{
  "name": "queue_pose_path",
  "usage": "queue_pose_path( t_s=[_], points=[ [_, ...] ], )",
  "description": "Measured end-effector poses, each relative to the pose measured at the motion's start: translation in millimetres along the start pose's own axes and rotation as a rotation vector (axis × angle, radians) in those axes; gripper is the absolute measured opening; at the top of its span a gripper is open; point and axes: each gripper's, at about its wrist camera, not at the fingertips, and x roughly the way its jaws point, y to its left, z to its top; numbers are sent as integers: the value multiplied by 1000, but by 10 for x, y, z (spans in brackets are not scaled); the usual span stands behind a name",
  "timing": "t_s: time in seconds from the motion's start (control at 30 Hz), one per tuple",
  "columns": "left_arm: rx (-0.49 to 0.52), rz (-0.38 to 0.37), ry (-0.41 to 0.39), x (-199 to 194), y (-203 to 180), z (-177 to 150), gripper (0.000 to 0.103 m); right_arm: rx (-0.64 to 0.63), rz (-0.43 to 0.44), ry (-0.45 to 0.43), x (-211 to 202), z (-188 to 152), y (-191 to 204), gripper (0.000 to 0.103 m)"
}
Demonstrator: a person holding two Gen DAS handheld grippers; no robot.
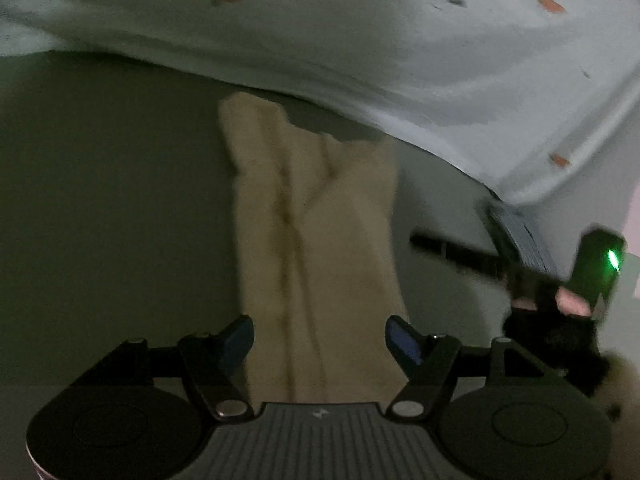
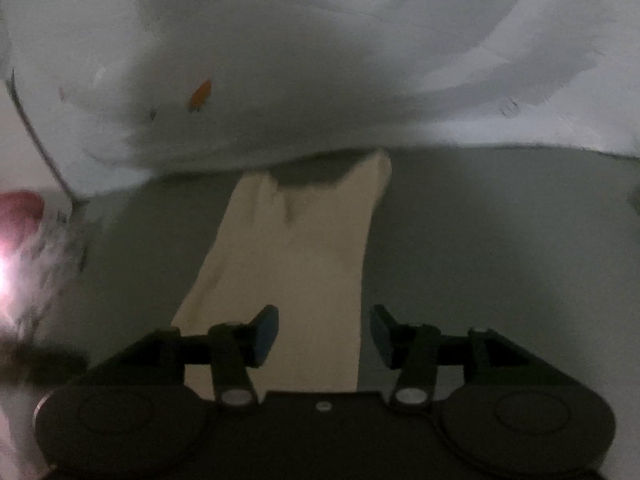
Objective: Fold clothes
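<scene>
Beige garment (image 1: 316,240), long and narrow with a seam running down its length, lies flat on the grey-green surface (image 1: 112,200) straight ahead of both my grippers. My left gripper (image 1: 320,340) has its jaws wide apart, the cloth's near end showing between the blue pads (image 1: 402,340), and I cannot tell whether they touch it. My right gripper (image 2: 323,334) is likewise spread wide over the same cloth (image 2: 296,256), its left pad above the fabric and its right pad just off the edge. Beyond the garment's far end a white sheet with small orange marks (image 1: 400,40) is draped over the surface. In the left view my right hand (image 1: 560,308), in a dark fingerless glove, holds its gripper well to the side. Everything is dim and blurred.
</scene>
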Motion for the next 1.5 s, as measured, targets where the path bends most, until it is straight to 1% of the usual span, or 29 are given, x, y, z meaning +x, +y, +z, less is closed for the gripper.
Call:
queue_pose_path(
  t_s=[0.17,0.2,0.23,0.27,0.3,0.37,0.4,0.43,0.47,0.53,0.6,0.67,0.7,0.73,0.8,0.83,0.87,0.9,0.93,1.0,1.03,1.07,1.1,1.17,1.27,1.37,1.43,1.5],
  points=[
    [-101,11,0,77,306,4,74,115,76,3,552,398,-292,51],
    [-118,15,3,104,357,14,74,138,91,4,663,477,-351,48],
    [-134,17,6,129,398,18,74,157,111,9,766,551,-398,23],
    [-151,20,8,153,439,21,74,148,157,42,821,588,-374,5],
    [-164,22,10,164,475,19,74,137,203,68,868,624,-344,5],
    [-174,23,9,160,496,0,74,92,295,40,841,706,-195,4],
    [-178,23,9,168,506,7,74,90,343,26,836,764,-126,4],
    [-181,25,9,184,517,21,74,101,381,10,851,823,-74,4],
    [-183,28,10,200,528,33,74,110,397,4,888,867,-42,4],
    [-184,40,12,227,547,56,74,102,380,12,1049,921,19,5],
    [-182,54,14,248,561,78,74,87,309,74,1332,885,25,5],
    [-178,67,16,264,568,95,74,138,240,163,1635,789,-66,6],
    [-175,72,16,264,562,97,75,162,218,188,1728,728,-115,3],
    [-173,77,16,264,554,93,75,188,235,167,1707,702,-153,6],
    [-169,78,20,253,541,64,77,237,223,159,1627,699,-156,16],
    [-169,78,24,256,532,42,78,245,227,139,1538,710,-143,27],
    [-168,79,31,260,520,18,78,238,223,113,1440,730,-116,44],
    [-165,81,39,274,503,-4,78,216,200,80,1301,728,-87,49],
    [-155,87,46,291,475,-30,78,184,171,49,1160,708,-53,49],
    [-122,106,58,321,405,-83,78,98,104,9,871,629,41,47],
    [-97,114,70,342,359,-115,78,42,70,2,728,556,104,39],
    [-74,119,84,359,313,-159,78,-7,48,13,610,484,160,29],
    [-52,121,99,373,268,-207,78,-38,34,38,509,396,197,26],
    [-28,108,134,395,202,-322,77,-56,20,99,288,126,231,26],
    [-44,86,197,408,158,-533,76,30,42,180,-35,-318,99,26],
    [-62,24,207,329,130,-758,76,175,72,256,-309,-785,-10,26],
    [-96,-32,223,299,149,-878,76,267,116,263,-499,-996,-94,28],
    [-158,-87,224,251,216,-980,76,365,170,284,-633,-1178,-175,27]
  ],
)
